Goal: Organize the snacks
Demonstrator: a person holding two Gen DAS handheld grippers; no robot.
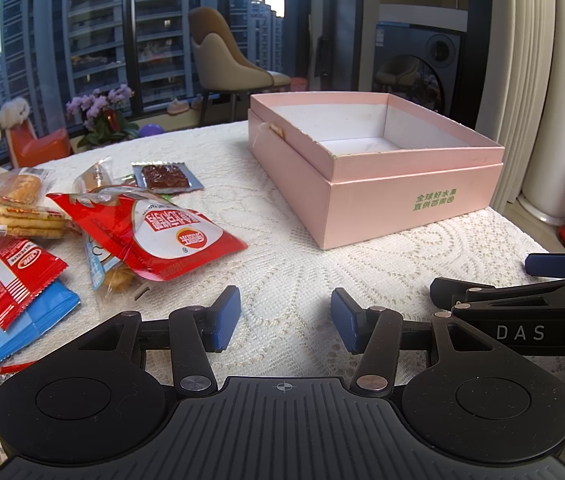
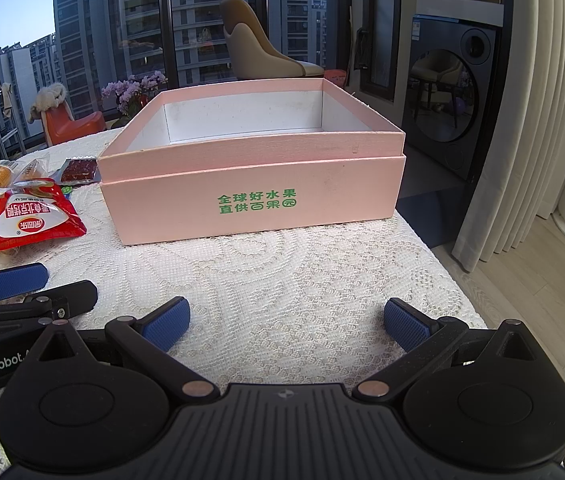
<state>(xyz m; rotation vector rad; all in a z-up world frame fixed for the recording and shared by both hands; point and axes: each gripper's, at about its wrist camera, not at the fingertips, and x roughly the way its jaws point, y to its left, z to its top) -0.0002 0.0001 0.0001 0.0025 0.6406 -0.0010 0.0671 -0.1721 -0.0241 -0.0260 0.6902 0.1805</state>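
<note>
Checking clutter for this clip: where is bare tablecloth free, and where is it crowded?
Free: the lace tablecloth between the pink box and both open grippers, left gripper, right gripper. Box interior looks empty. Crowded: snack packets left of the box.

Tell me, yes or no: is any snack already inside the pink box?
No. The pink box shows only bare white walls and floor in both views, and the snack packets all lie on the lace tablecloth beside it.
</note>
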